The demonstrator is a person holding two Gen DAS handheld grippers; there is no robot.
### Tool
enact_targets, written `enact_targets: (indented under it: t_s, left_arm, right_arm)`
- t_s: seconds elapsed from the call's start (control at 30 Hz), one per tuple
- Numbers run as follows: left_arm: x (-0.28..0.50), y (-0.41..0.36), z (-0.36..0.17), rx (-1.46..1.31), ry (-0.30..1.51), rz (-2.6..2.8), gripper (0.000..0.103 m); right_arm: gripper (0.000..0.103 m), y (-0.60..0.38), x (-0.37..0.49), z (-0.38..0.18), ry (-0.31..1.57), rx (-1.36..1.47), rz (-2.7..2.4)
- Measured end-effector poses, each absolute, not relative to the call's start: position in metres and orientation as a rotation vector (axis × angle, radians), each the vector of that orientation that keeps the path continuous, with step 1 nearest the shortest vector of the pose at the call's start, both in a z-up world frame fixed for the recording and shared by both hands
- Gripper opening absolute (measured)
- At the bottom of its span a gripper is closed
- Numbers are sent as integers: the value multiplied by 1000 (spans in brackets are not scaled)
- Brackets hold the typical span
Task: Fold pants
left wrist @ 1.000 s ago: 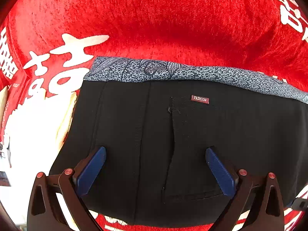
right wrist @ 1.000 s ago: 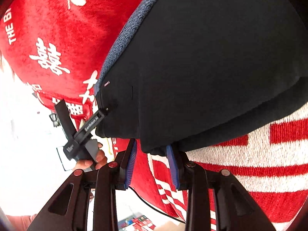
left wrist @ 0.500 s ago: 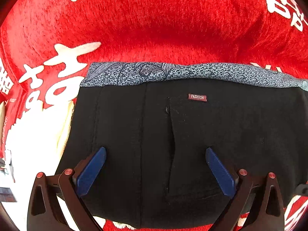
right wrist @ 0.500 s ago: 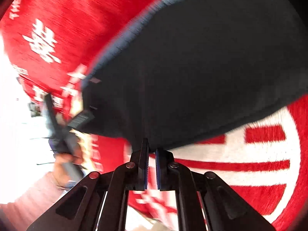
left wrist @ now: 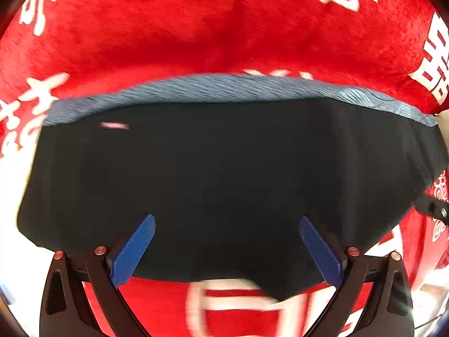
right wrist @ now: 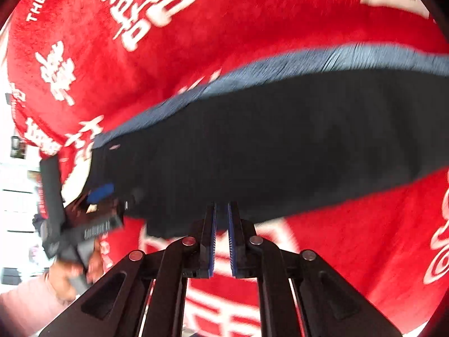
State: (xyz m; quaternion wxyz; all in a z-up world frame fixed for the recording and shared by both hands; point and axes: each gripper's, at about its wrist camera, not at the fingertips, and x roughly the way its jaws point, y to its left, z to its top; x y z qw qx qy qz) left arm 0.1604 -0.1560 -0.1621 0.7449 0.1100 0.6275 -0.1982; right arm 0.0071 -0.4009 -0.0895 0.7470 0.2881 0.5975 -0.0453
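The black pants [left wrist: 224, 174] lie folded on a red printed cloth [left wrist: 196, 33], long axis crosswise, grey-blue waistband [left wrist: 224, 88] on the far edge. At their near hem the right gripper [right wrist: 221, 224] has just been closing and stands nearly pressed together; whether cloth is pinched I cannot tell. The left gripper [left wrist: 227, 241] hangs spread above the pants' near half, holding nothing. The right gripper looks nearer the hem.

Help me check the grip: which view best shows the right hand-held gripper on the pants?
The right wrist view: the right hand-held gripper closes on the black pants' near hem. The left wrist view shows only a dark gripper part at its right edge, past the pants.
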Motion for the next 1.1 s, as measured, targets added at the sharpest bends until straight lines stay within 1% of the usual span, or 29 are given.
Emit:
enact_targets:
  t_s: [0.13, 0.2, 0.27, 0.37, 0.53, 0.57, 0.63, 0.67, 0.7, 0.9, 1.0, 1.1]
  left_arm:
    - [147, -172, -186, 264, 1392, -422, 103]
    - [148, -160, -190, 169, 1408, -431, 103]
    - [151, -154, -191, 159, 1431, -440, 103]
    - [152, -157, -190, 197, 1431, -447, 103]
    - [154, -166, -180, 248, 1486, -368, 103]
    - [156, -170, -175, 254, 1492, -360, 103]
    - [155, -179, -162, 251, 1487, -363, 103]
    - [153, -186, -156, 251, 1478, -365, 103]
    - [152, -192, -151, 251, 1470, -368, 103]
    - [137, -261, -132, 282, 1412, -426, 103]
    - [127, -299, -133, 330, 1390, -441, 103]
    - [123, -327, -136, 321, 1400, -454, 103]
  right_arm:
    - [9, -418, 16, -108, 1351, 545, -157]
    - [7, -427, 8, -123, 1368, 550, -176]
    - [5, -436, -1, -124, 1323, 610, -163]
    - [5, -439, -7, -123, 1319, 596, -159]
    - [9, -450, -16, -115, 1345, 670, -173]
    - [12, -454, -21, -110, 1345, 691, -173]
    - [45, -461, -31, -103, 1335, 721, -191]
    - [72, -467, -40, -97, 1331, 715, -215]
    - [76, -474, -47, -92, 1318, 713, -241]
    - [76, -529, -95, -79, 1280, 786, -367]
    - [76, -553, -116, -81, 1281, 823, -437]
    - [76, -575, -132, -79, 1281, 842, -489]
